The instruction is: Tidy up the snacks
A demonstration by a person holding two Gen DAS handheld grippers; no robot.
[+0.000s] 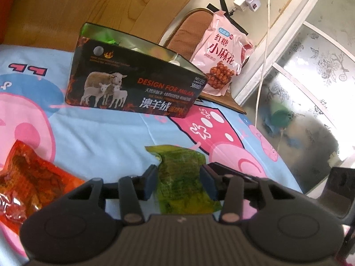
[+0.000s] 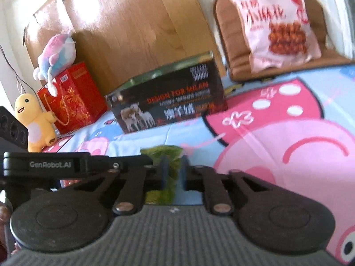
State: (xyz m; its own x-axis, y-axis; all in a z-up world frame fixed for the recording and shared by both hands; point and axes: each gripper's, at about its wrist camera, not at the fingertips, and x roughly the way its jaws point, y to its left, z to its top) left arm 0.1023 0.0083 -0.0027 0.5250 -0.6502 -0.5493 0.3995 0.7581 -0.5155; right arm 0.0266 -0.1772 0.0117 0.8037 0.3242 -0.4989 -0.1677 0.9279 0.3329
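Green, translucent and crinkled, a small plastic snack packet (image 1: 184,177) lies on the blue-and-pink cartoon bedsheet (image 1: 115,137), between the two dark fingers of the left gripper (image 1: 179,182). Those fingers stand fairly wide, one on each side of the packet, and whether they press on it cannot be told. To the left of that gripper, an orange-red translucent snack packet (image 1: 28,181) rests flat on the same sheet, apart from the green one.

In the right wrist view, which is blurred, the right gripper (image 2: 174,173) has its fingers drawn narrow around a green snack packet (image 2: 166,155); they look closed on it. The left gripper's black body, marked GenRobot.AI, shows just to the left.

Farther back, an open black cardboard box printed with sheep and "DESIGN FOR MILAN" (image 1: 133,84) stands on the sheet, with something green visible inside it. Beyond it, a pink bag of brown-sugar twists (image 1: 224,53) leans upright on a brown padded chair (image 1: 188,31). By the wooden headboard (image 2: 133,26) sit a red gift box (image 2: 73,97), a yellow plush toy (image 2: 35,124) and a pastel plush toy (image 2: 57,55).
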